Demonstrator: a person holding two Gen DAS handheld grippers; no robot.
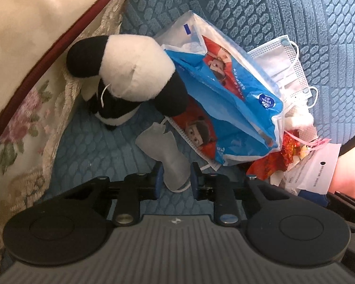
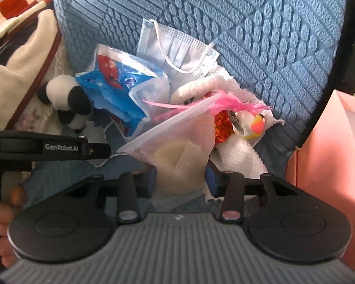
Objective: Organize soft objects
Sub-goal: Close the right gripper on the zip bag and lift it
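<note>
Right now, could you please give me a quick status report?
Left gripper shut on grey mask. Right gripper shut on clear pouch. Panda plush and blue packet crowd the pile.

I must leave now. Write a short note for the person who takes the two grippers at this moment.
Left gripper: closed on a small grey pouch, low over the blue sofa cover.
Right gripper: a translucent bag sits between its jaws; whether it is firmly clamped I cannot tell.
Still in the pile: panda plush, blue snack bag, face masks, white towel.
Pink box stands to the right.
Done: nothing visibly sorted yet. Left: all of the pile.
</note>
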